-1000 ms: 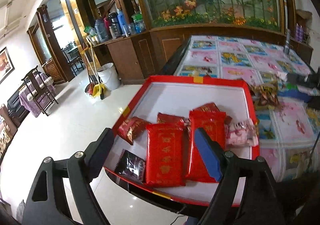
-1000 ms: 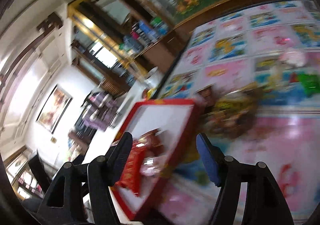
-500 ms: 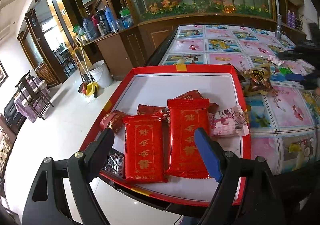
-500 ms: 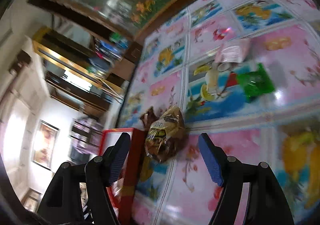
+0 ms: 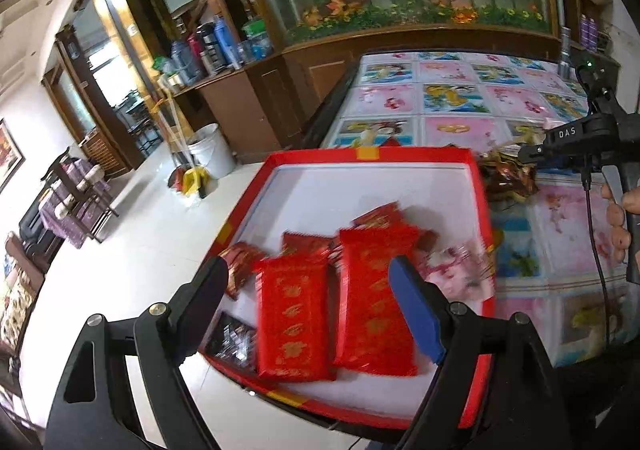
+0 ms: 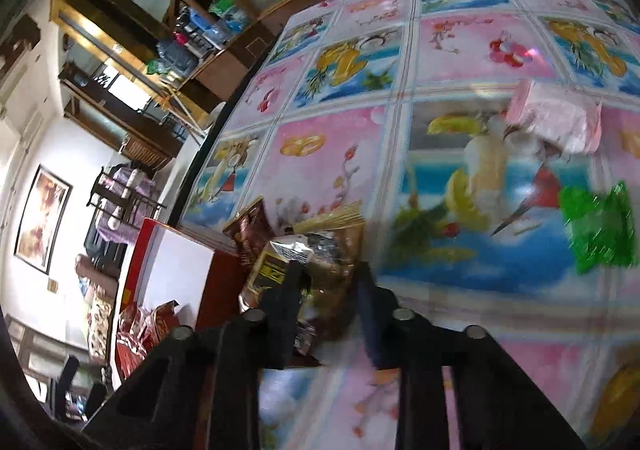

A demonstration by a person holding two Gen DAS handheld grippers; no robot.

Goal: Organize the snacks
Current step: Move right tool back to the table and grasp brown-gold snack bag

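Note:
A red tray (image 5: 372, 153) with a white floor holds two long red packets (image 5: 292, 322) side by side, small red packets (image 5: 240, 262), a black packet (image 5: 232, 338) and a pink packet (image 5: 460, 274). My left gripper (image 5: 308, 274) hovers open above the long red packets with nothing between its fingers. Just right of the tray's far corner lies a heap of brown and gold snack packets (image 6: 320, 250). My right gripper (image 6: 330, 274) is closing down on one of them, both pads pressing on it. From the left wrist view the right gripper (image 5: 528, 153) reaches into that heap (image 5: 506, 177).
The table wears a glossy pink and blue flowered cloth (image 6: 332, 153). A pale pink packet (image 6: 556, 117) and a green packet (image 6: 596, 226) lie farther out on it. The tray's corner (image 6: 176, 262) sits close left of the right gripper. A person's hand (image 5: 620, 213) holds the right gripper's handle.
My right gripper swung away from the tray, dropped onto the brown packets and went from open to shut on one. The left gripper drifted slightly over the tray, still open.

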